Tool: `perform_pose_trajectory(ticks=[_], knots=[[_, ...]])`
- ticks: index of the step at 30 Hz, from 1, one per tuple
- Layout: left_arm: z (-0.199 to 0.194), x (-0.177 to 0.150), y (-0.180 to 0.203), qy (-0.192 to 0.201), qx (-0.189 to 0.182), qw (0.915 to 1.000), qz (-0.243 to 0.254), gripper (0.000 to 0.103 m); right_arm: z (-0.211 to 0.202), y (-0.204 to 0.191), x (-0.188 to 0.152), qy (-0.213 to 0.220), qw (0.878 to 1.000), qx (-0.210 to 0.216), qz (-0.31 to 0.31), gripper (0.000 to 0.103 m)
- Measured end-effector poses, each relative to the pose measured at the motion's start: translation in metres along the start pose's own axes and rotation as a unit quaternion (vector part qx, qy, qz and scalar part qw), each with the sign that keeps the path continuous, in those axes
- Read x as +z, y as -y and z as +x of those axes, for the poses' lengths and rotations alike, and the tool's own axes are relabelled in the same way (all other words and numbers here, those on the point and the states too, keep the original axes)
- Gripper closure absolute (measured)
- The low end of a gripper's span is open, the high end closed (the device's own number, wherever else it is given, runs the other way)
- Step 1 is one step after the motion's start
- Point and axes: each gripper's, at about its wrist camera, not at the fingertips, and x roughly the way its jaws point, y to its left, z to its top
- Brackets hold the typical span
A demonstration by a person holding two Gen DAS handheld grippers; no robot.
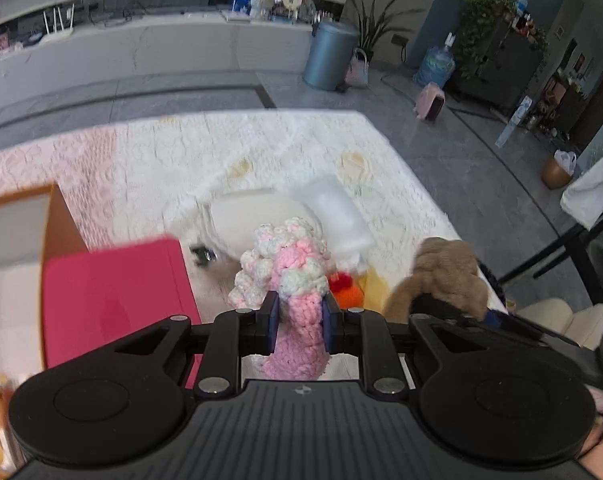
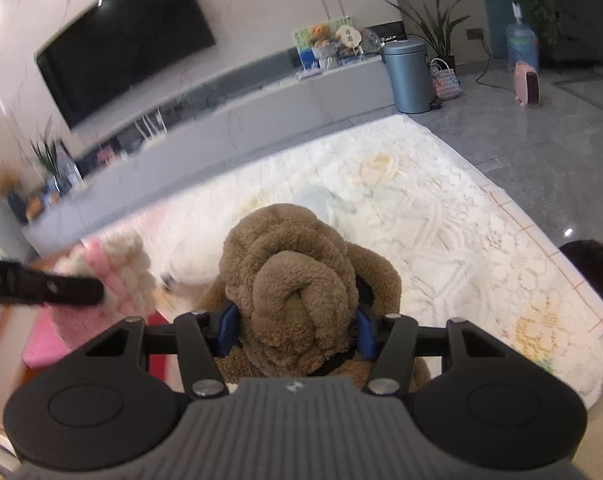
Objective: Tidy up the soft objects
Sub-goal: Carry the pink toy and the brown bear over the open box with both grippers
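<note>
pink-and-white crocheted yarn toy (image 1: 287, 280) sits clamped between the blue pads of the left tongs (image 1: 300, 322), narrow around its pink stem, with the bobbly top poking up past the fingertips. its lower end drops behind the black tong body and is hidden. from the right wrist view the same toy (image 2: 121, 276) shows at the left edge, blurred, with a black finger of the left tongs crossing in front of it.

brown fleecy plush toy (image 2: 289, 280), rolled and knotted into folds, fills the right tongs (image 2: 297, 330), which stand at a middling width with both blue pads pressed into its sides. what kind of animal it is cannot be told, since no face shows. in the left wrist view it (image 1: 445, 276) appears at the right, partly covered by the dark right tongs.

below both, a white lace-patterned cloth (image 2: 441, 216) covers the tabletop. on it lie a white plush shape (image 1: 257, 216) with a small dark metal part near its lower left, too smeared by motion blur to name, and a clear plastic packet (image 1: 337, 212) just beside it. an orange and red woolly bit (image 1: 345, 290) and something pale yellow peek out behind the yarn toy, mostly hidden. a bright pink box (image 1: 113, 300) lies at the left, cut off by the tongs, with a cardboard box (image 1: 29, 220) behind it running off the frame.
</note>
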Motion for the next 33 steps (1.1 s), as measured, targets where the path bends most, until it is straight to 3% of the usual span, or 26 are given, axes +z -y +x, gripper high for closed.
perform_pose_trajectory(ticks=[3, 5, 10, 13, 19, 23, 29, 31, 33], knots=[[-0.011, 0.016, -0.012, 0.021, 0.002, 0.9997, -0.011, 0.080, -0.015, 0.007, 0.018, 0.018, 0.991, 0.101, 0.082, 0.047], [-0.016, 0.028, -0.027, 0.030, 0.009, 0.9991, -0.028, 0.080, -0.025, -0.003, 0.033, 0.033, 0.986, 0.137, 0.085, 0.047], [-0.038, 0.049, -0.076, 0.074, 0.063, 0.9935, -0.059, 0.080, -0.038, -0.059, 0.078, 0.053, 0.987, 0.152, 0.024, 0.047], [-0.055, 0.046, -0.115, 0.106, 0.104, 0.9849, -0.089, 0.080, -0.041, -0.099, 0.108, 0.063, 0.985, 0.161, -0.021, 0.047], [-0.081, 0.021, -0.193, 0.135, 0.146, 0.9633, -0.180, 0.080, -0.030, -0.187, 0.143, 0.068, 0.981, 0.161, -0.086, 0.047], [-0.094, 0.000, -0.226, 0.138, 0.128, 0.9591, -0.211, 0.079, -0.006, -0.246, 0.134, 0.041, 0.974, 0.188, -0.119, 0.047], [-0.096, -0.028, -0.262, 0.148, 0.073, 0.9556, -0.244, 0.079, 0.053, -0.313, 0.082, -0.045, 0.967, 0.194, -0.157, 0.047], [-0.093, -0.041, -0.267, 0.174, 0.058, 0.9470, -0.263, 0.079, 0.073, -0.326, 0.058, -0.076, 0.963, 0.187, -0.178, 0.047], [-0.089, -0.050, -0.272, 0.195, 0.056, 0.9440, -0.260, 0.079, 0.093, -0.338, 0.036, -0.103, 0.958, 0.169, -0.207, 0.047]])
